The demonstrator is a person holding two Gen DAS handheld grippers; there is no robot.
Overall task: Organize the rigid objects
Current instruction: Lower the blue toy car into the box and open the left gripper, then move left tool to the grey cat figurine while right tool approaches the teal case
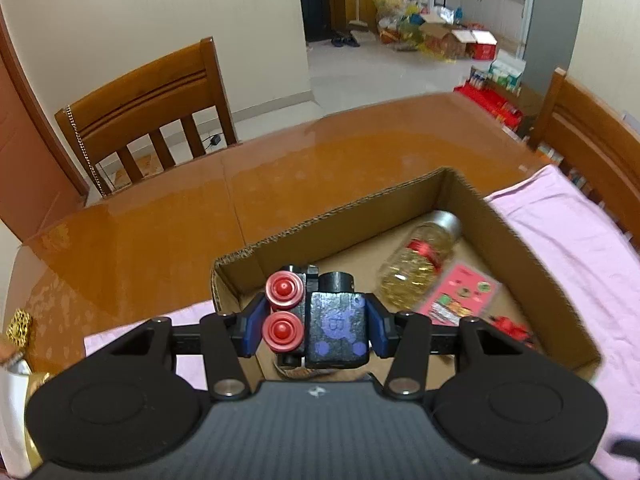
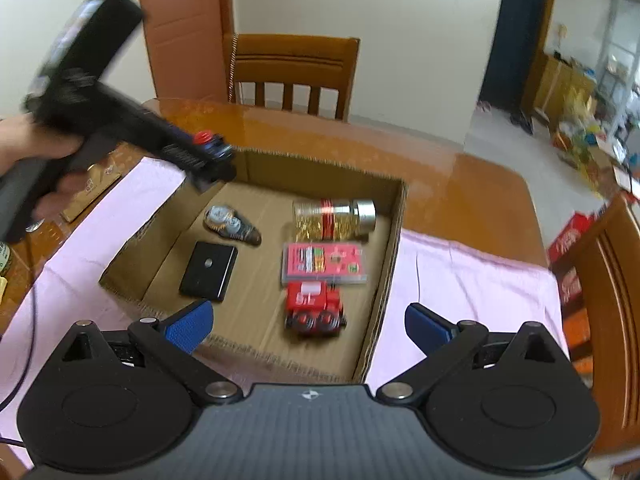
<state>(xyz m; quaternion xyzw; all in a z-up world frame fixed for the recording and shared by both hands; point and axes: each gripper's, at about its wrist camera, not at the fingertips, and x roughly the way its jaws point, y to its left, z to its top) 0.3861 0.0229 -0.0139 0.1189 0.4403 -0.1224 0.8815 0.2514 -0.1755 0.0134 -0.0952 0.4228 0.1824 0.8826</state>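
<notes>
While your left tool (image 1: 315, 322) clenches a black toy train (image 1: 338, 322) with red wheels (image 1: 283, 294) between its blue pads, that toy hangs above the near left corner of the cardboard box (image 1: 532, 240), clear of the box floor. In the right wrist view the same tool (image 2: 216, 160) is blurred, reaching in over the far left wall of the box, with your hand (image 2: 24, 140) wrapped around its grip. Your right tool (image 2: 308, 326) is released, its blue pads (image 2: 190, 328) spread wide with nothing between them, poised over the near edge of the box. Just beyond them on the box floor sits a red toy train (image 2: 314, 306), and touching its far side lies a flat red card pack (image 2: 324, 262). Farther back a glass jar of gold flakes (image 2: 334, 218) lies on its side, its silver lid toward the right wall. To the left a black rectangular plate (image 2: 208, 270) lies flat, and behind it rests a wristwatch (image 2: 230, 224), apart from the plate. The box stands on a pink cloth (image 2: 460, 280) spread over the glossy wooden counter (image 1: 160, 208). A wooden chair (image 2: 294, 70) stands at the counter's far side.
</notes>
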